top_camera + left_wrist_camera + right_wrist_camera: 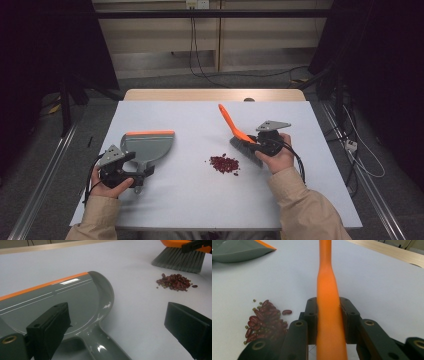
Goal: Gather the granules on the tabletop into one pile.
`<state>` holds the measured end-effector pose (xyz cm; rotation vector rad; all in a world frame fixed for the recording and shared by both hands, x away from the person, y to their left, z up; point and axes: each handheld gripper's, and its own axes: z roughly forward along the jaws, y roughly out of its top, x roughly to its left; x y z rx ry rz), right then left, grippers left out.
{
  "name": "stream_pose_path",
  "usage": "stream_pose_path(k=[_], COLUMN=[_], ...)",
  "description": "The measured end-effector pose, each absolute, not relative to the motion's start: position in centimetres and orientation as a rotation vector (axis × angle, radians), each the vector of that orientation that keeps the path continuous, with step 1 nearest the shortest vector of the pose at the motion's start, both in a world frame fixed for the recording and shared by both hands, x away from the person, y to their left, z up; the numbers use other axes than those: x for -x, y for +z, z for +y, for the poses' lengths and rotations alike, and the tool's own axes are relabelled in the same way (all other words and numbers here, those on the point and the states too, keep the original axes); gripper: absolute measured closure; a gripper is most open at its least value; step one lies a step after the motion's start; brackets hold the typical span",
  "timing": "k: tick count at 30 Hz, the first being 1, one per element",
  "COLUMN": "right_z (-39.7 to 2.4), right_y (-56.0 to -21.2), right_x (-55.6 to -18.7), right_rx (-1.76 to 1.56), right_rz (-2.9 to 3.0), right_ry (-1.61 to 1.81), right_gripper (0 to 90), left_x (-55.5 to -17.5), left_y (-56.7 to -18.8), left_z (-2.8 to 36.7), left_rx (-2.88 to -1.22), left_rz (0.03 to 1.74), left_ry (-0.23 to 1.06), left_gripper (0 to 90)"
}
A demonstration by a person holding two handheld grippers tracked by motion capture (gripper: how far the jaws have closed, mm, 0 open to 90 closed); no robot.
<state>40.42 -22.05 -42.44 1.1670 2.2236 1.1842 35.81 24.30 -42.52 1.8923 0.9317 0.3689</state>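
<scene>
Midway through a sweep-up, a person at a pale grey bench (200,200) works a hand brush (243,141) and a dustpan (150,146) with two hand-held tools. The right claw (329,315) is clamped on the brush's orange handle (327,277), its pads pressing both sides of the shaft, and the grey bristles (178,261) stand on the bench just to the right of a small heap of red beans (224,163). A few green ones lie mixed in at the edge of the heap, and one red bean (287,312) sits a little apart from it.

Across the bench, the left claw (125,325) stands wide open around the grey handle of the dustpan, its pads clear of it, so the pan is not gripped yet. The pan lies flat, well apart from the beans, and its orange lip (45,285) points away from the person rather than toward the heap.

By the look of it, the gathering into one pile is largely done. What seems left is to take hold of the pan, turn and bring its lip up beside the heap, and brush the beans in; the pan's tray is bare so far.
</scene>
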Motion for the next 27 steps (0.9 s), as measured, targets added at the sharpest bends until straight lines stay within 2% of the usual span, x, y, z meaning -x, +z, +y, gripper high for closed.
stream_pose_path(k=[7, 16, 27], right_z=[-20.3, -19.8, -20.9], right_y=[-43.0, -42.4, -41.3], right_x=[-41.4, -40.0, -39.3], right_rx=[-1.008, -0.815, -0.856], right_rz=[2.275, 2.400, 2.311], right_ry=[1.236, 1.246, 1.358], right_gripper=[71.4, 71.4, 71.3], left_x=[-35.7, -35.6, -35.3], left_y=[-42.6, -42.7, -42.9], left_z=[24.5, 24.9, 24.9], left_rx=[-1.901, -1.899, -1.929], left_rz=[0.949, 0.980, 1.011], left_ry=[0.357, 0.358, 0.375], left_gripper=[6.3, 6.5, 7.0])
